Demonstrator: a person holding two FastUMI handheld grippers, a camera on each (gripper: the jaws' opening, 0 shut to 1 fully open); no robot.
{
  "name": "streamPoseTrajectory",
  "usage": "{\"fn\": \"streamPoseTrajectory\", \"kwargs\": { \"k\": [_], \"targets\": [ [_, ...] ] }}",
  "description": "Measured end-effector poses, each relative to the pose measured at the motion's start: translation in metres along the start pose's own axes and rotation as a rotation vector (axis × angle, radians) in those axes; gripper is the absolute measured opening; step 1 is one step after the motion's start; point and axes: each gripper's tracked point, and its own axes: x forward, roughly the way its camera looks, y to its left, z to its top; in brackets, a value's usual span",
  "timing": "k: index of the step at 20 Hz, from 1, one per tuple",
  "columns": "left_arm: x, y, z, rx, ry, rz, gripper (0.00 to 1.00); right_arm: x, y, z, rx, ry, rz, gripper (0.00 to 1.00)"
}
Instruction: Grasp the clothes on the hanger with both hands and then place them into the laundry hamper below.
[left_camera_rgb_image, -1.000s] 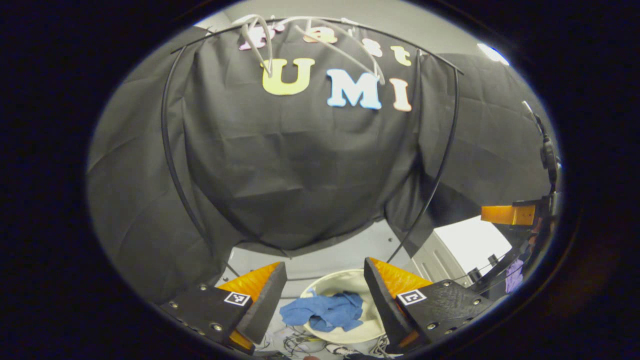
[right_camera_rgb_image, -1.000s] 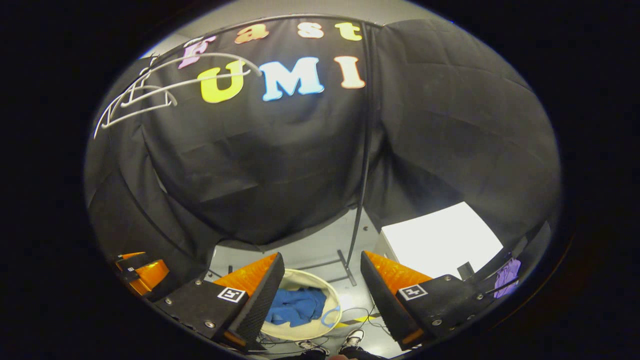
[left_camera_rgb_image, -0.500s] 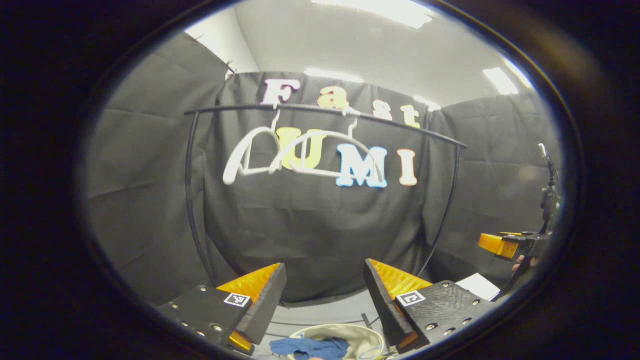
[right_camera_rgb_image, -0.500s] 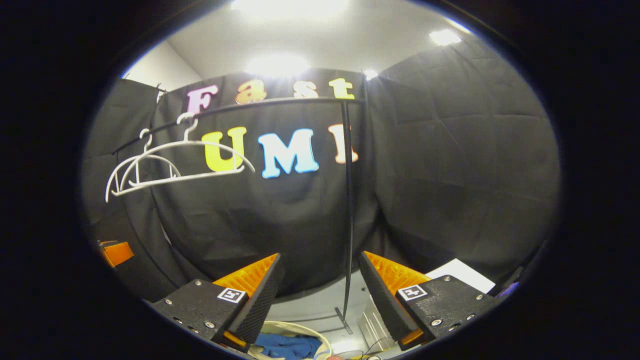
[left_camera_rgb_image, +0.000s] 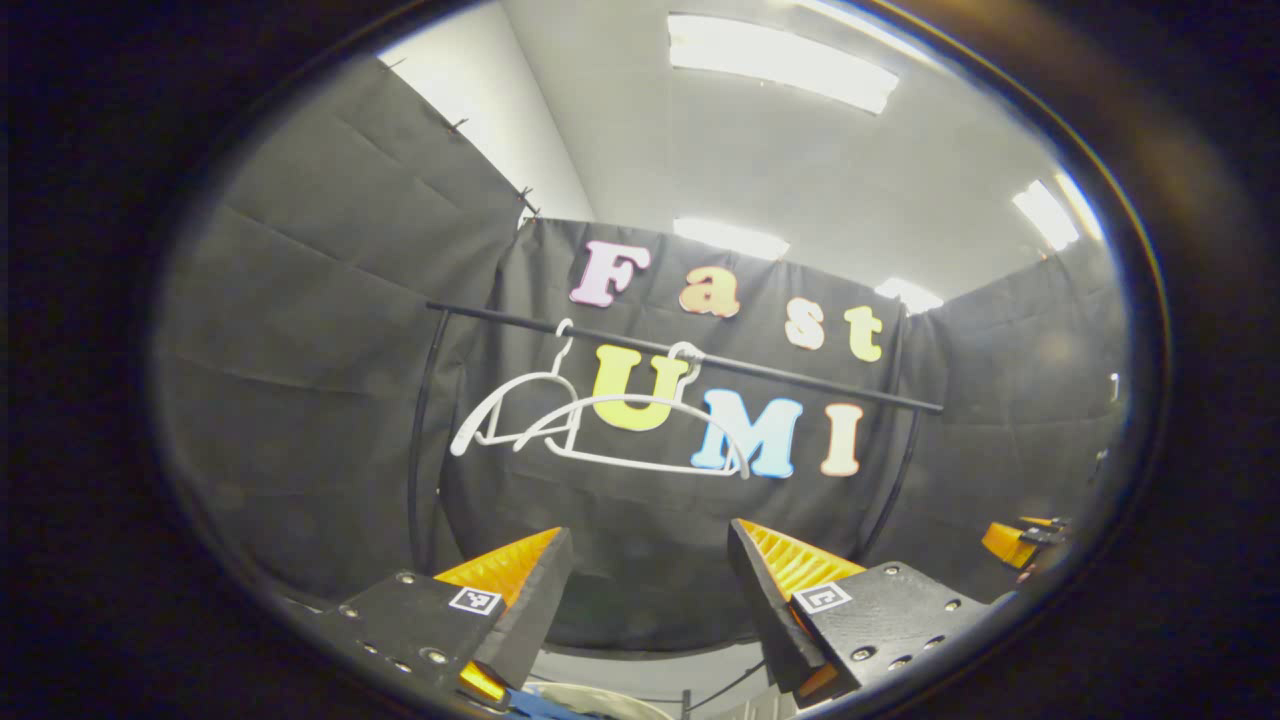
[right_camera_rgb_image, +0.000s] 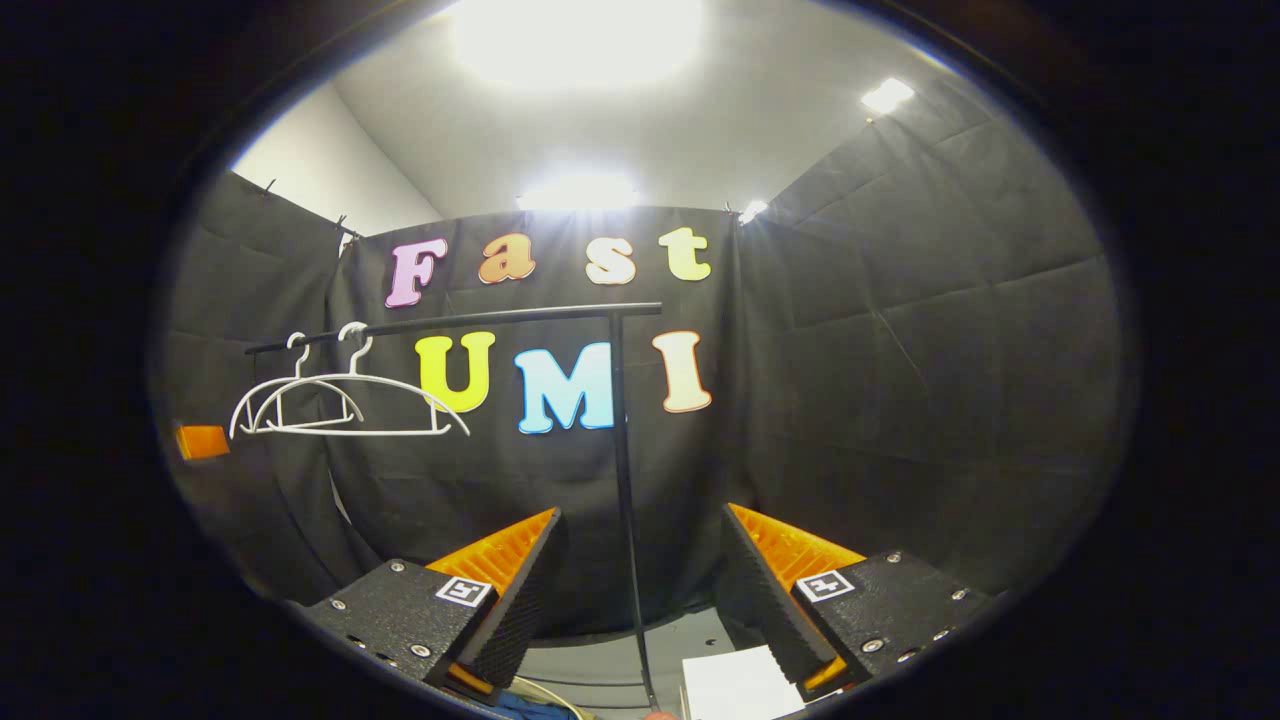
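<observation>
Two bare white hangers (left_camera_rgb_image: 600, 432) hang side by side on the black rail (left_camera_rgb_image: 760, 372), well above and beyond my left gripper (left_camera_rgb_image: 648, 535), which is open with nothing between its fingers. In the right gripper view the same hangers (right_camera_rgb_image: 340, 405) sit at the left end of the rail (right_camera_rgb_image: 450, 322). My right gripper (right_camera_rgb_image: 642, 515) is open too and holds nothing. At the bottom edge a sliver of the cream hamper rim (left_camera_rgb_image: 590, 693) shows, with a scrap of blue cloth (left_camera_rgb_image: 522, 708) in it. The hamper rim (right_camera_rgb_image: 548, 692) and blue cloth (right_camera_rgb_image: 497, 706) also peek out under the right gripper.
The rack's upright post (right_camera_rgb_image: 625, 500) stands just ahead of the right gripper, between its fingers. A white block (right_camera_rgb_image: 735, 685) lies low by the post's foot. The other gripper (left_camera_rgb_image: 1020, 540) shows far right in the left gripper view, and far left (right_camera_rgb_image: 200, 441) in the right gripper view.
Both grippers have tilted upward from the hamper toward the rail and ceiling. The hamper with the blue cloth has slid to the bottom edge. Both stay open.
</observation>
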Motion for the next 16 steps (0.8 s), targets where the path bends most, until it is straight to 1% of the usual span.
{"fn": "streamPoseTrajectory", "kwargs": {
  "k": [1,2,4,5,6,7,8,11,12,13,14,16],
  "targets": [
    [-0.006,-0.004,0.006,-0.004,-0.026,0.005,0.92,-0.002,-0.014,0.003,-0.008,-0.024,-0.008,0.94],
    [-0.01,-0.008,0.011,0.006,-0.035,0.014,0.93,-0.005,-0.028,0.002,-0.022,-0.036,-0.022,0.94],
    [-0.019,-0.02,0.01,0.049,-0.009,-0.001,0.94,-0.013,-0.047,-0.001,-0.045,-0.029,-0.041,0.95],
    [-0.021,-0.021,0.013,0.061,-0.006,0.009,0.94,-0.015,-0.054,-0.002,-0.044,-0.027,-0.048,0.95],
    [-0.021,-0.025,0.018,0.056,-0.017,0.009,0.94,-0.017,-0.058,-0.004,-0.033,-0.024,-0.041,0.92],
    [-0.024,-0.034,0.021,0.048,-0.026,-0.001,0.94,-0.018,-0.058,-0.006,-0.02,-0.02,-0.023,0.94],
    [-0.027,-0.038,0.024,0.051,-0.036,0.002,0.94,-0.018,-0.059,-0.01,-0.01,-0.009,-0.008,0.92],
    [-0.03,-0.042,0.026,0.076,-0.068,0.025,0.95,-0.026,-0.047,-0.011,0.027,-0.008,0.088,0.94],
    [-0.032,-0.046,0.024,0.063,-0.077,0.026,0.95,-0.027,-0.048,-0.008,0.032,-0.02,0.098,0.94],
    [-0.034,-0.056,0.02,0.055,-0.083,0.004,0.95,-0.027,-0.048,-0.008,0.028,-0.027,0.103,0.92],
    [-0.036,-0.062,0.018,0.057,-0.085,-0.009,0.95,-0.027,-0.045,-0.009,0.02,-0.029,0.108,0.94],
    [-0.034,-0.065,0.011,0.065,-0.069,-0.019,0.95,-0.03,-0.04,-0.012,0.016,-0.012,0.11,0.94]
  ]
}}
